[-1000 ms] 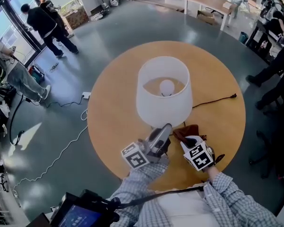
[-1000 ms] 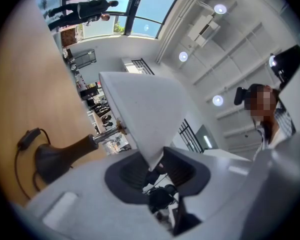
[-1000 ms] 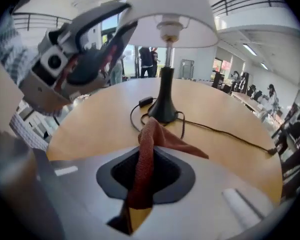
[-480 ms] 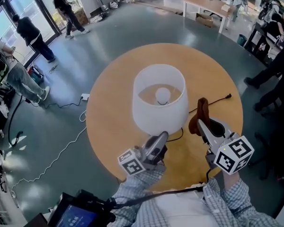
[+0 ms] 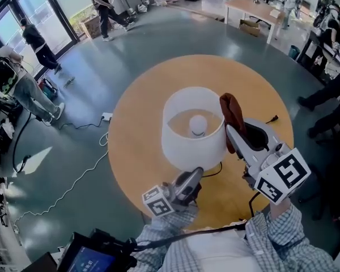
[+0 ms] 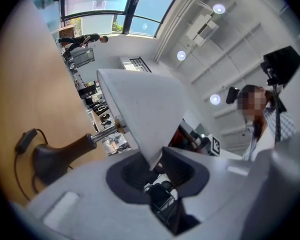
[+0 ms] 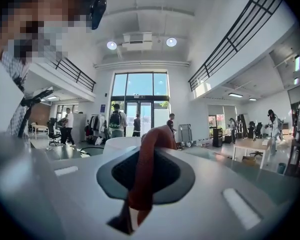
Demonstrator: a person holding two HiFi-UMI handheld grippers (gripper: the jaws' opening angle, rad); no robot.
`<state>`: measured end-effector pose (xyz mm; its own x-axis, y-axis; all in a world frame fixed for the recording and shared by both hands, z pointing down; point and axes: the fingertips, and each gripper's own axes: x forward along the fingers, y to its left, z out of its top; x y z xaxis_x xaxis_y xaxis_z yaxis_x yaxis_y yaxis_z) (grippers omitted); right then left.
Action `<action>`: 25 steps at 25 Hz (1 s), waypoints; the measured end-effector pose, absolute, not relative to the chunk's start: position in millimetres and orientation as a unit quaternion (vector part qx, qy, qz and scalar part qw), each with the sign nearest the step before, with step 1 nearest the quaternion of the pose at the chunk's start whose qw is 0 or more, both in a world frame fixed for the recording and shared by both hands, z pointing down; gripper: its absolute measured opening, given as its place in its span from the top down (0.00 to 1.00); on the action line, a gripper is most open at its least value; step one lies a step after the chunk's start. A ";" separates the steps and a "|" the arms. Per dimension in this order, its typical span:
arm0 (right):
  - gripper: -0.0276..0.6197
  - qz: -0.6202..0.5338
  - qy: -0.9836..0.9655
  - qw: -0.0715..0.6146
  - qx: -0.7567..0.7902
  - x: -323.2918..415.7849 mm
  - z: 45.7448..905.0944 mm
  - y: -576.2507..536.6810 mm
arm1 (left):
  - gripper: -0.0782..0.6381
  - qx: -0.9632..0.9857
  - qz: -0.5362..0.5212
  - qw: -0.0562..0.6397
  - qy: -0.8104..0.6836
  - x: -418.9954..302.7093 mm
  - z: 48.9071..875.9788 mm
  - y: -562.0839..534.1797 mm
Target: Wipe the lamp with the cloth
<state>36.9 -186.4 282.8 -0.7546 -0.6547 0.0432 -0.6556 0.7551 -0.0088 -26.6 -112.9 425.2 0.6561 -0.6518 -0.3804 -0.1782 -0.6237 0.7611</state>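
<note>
- One lamp (image 5: 194, 132) stands upright a little right of the middle of the round wooden table (image 5: 133, 123). Its white shade (image 5: 187, 146) is open at the top, and the bulb (image 5: 198, 123) shows inside.
- One reddish-brown cloth (image 5: 231, 109) sticks up from the right gripper (image 5: 233, 130). It lies against the right side of the shade's top rim.
- Both jaws of the right gripper are pinched nearly together on the cloth, which bunches out past their tips.
- One lower edge of the shade, on the near side, sits between the jaws of the left gripper (image 5: 195, 173). These have just been closing, and they stand narrowly apart with their pads on that rim.
- Below the shade, the left gripper view shows a metal stem and the lamp's dark brown base (image 6: 55, 156) resting on the table.
- One black cord (image 5: 266, 119) runs from the lamp across the table to the right, ending near the table's edge.
- Each gripper carries a cube with square markers, held out from checked sleeves (image 5: 272, 242) at the near edge.
- Several people (image 5: 37, 38) stand or walk on the grey floor (image 5: 102, 67) at the far left. A white cable (image 5: 73, 180) trails over the floor to the left of the table.
</note>
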 end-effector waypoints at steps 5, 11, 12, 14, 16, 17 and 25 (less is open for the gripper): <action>0.88 0.050 -0.929 0.073 0.359 43.1 336.0 -194.3 | 0.78 0.835 -0.335 0.358 -0.250 -32.9 427.3 -110.4; 0.88 0.116 -0.917 0.117 0.364 62.1 396.9 -199.0 | 0.78 0.835 -0.335 0.357 -0.251 -29.0 423.4 -113.0; 0.88 0.120 -0.916 0.117 0.363 63.1 400.1 -199.4 | 0.78 0.835 -0.335 0.357 -0.251 -28.9 424.1 -112.6; 0.88 0.117 -0.918 0.113 0.362 62.5 397.3 -201.7 | 0.78 0.835 -0.336 0.357 -0.250 -30.3 425.4 -111.6; 0.88 0.104 -0.922 0.105 0.357 60.9 385.7 -207.7 | 0.78 0.835 -0.337 0.356 -0.248 -31.3 425.9 -110.5; 0.88 0.095 -0.925 0.102 0.354 60.7 377.9 -212.0 | 0.78 0.836 -0.336 0.356 -0.248 -30.6 425.8 -110.1; 0.88 -0.004 -0.956 0.068 0.284 36.1 289.4 -245.3 | 0.78 0.841 -0.332 0.355 -0.238 -28.3 423.4 -104.5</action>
